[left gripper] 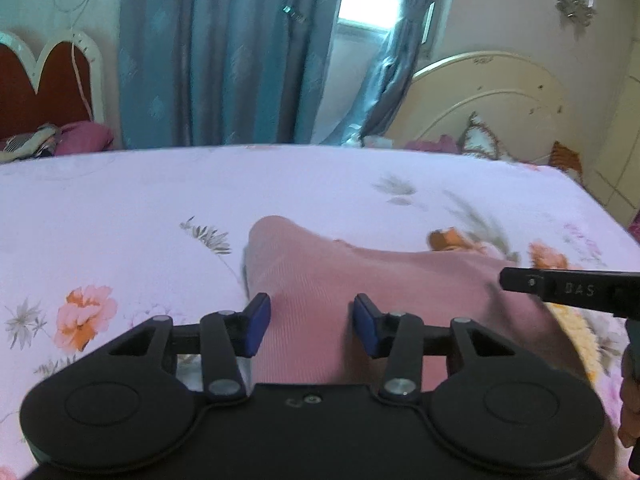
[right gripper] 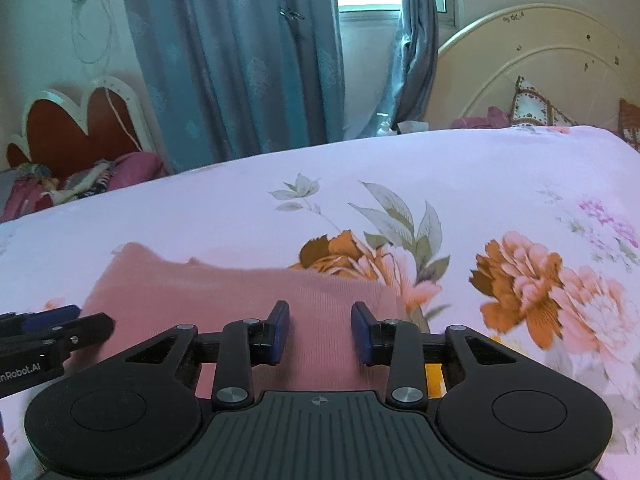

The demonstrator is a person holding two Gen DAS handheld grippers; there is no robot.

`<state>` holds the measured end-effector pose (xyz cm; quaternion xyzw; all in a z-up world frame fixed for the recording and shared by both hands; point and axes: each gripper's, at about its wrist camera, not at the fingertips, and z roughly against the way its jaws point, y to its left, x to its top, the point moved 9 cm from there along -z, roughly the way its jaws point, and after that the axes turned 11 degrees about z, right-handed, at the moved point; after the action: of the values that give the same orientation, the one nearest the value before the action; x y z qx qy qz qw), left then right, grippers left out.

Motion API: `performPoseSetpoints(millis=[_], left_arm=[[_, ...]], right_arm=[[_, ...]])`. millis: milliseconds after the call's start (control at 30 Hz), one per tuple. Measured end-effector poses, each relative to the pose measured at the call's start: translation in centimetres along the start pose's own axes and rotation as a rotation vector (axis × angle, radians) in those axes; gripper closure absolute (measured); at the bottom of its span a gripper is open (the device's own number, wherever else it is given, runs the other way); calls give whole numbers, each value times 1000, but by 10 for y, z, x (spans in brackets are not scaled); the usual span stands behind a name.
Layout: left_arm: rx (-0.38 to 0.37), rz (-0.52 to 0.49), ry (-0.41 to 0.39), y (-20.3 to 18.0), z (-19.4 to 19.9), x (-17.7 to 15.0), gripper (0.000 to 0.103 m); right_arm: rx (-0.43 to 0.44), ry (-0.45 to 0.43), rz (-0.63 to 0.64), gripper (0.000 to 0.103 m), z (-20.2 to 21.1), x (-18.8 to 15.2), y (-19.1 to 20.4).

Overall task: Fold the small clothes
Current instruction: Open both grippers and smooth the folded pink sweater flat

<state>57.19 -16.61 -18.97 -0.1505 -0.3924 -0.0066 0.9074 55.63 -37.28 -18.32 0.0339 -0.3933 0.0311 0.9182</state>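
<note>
A small pink ribbed garment (left gripper: pixel 360 276) lies on the floral bed sheet (left gripper: pixel 120 200). My left gripper (left gripper: pixel 311 324) is open, its blue pads on either side of the garment's near part, just above the cloth. My right gripper (right gripper: pixel 320 330) is open too, over the garment's right portion (right gripper: pixel 248 292). The right gripper's black body (left gripper: pixel 568 290) shows at the right edge of the left wrist view, and the left gripper (right gripper: pixel 60 332) at the left edge of the right wrist view. A yellow piece of fabric (left gripper: pixel 576 328) peeks out beside the garment.
The bed sheet (right gripper: pixel 480 168) stretches far ahead and to both sides. A cream headboard (right gripper: pixel 540 60) and pillows stand at the far right. Blue curtains (right gripper: pixel 240 60) and a window are behind the bed. A red heart-shaped headboard (right gripper: pixel 80 128) is at the far left.
</note>
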Motion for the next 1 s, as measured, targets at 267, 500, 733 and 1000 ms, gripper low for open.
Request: performPoseSetpoints(millis=[267, 500, 733, 1000], left_arm=[[-9, 67, 19, 12, -10, -1, 51], [7, 72, 28, 17, -19, -2, 41], [-11, 36, -15, 8, 14, 2, 44], [-18, -33, 10, 0, 50, -27, 44]], right_arm=[[-8, 21, 10, 68, -23, -5, -10], [-7, 34, 46, 67, -30, -7, -11], [28, -12, 60, 67, 12, -5, 0], [60, -37, 100, 67, 68, -33, 21]])
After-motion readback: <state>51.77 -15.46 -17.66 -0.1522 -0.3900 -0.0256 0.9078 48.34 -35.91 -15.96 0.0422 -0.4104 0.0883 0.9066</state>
